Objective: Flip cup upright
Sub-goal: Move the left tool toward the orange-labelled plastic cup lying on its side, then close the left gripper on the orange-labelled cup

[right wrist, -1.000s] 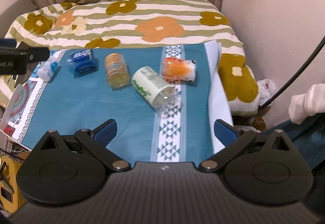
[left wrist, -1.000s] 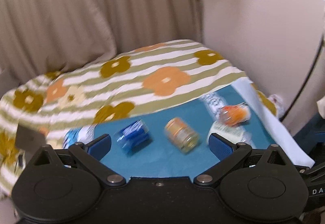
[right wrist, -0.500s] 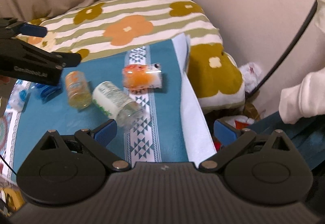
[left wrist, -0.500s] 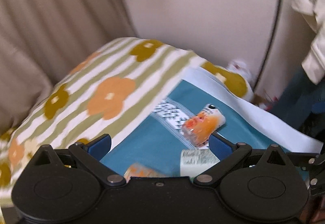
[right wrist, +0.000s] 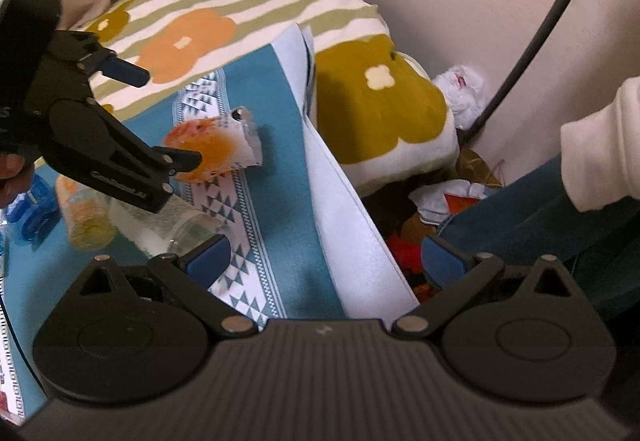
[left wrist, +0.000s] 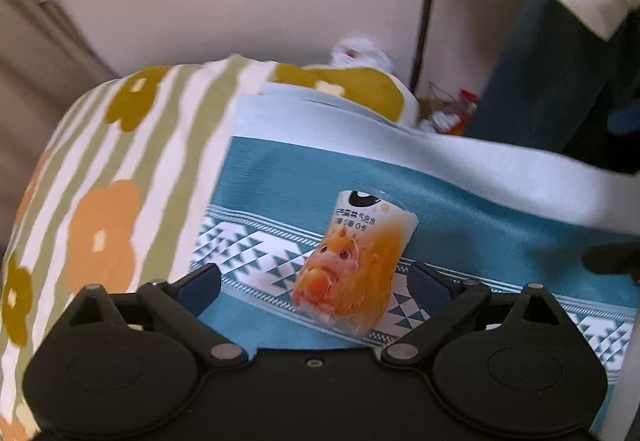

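Observation:
An orange cup with a cartoon print lies on its side on the teal cloth, over its white patterned band. My left gripper is open, its jaws on either side of the cup's near end, not touching it. In the right wrist view the same cup lies between the left gripper's fingers. My right gripper is open and empty, held back above the cloth's right edge.
A green-and-white cup, a yellow cup and a blue cup lie on their sides left of the orange one. A flowered blanket covers the bed behind. Clutter and a cable lie by the wall on the right.
My left gripper has swung right past the other cups and come down around the orange cup. My right gripper has turned right toward the cloth's edge.

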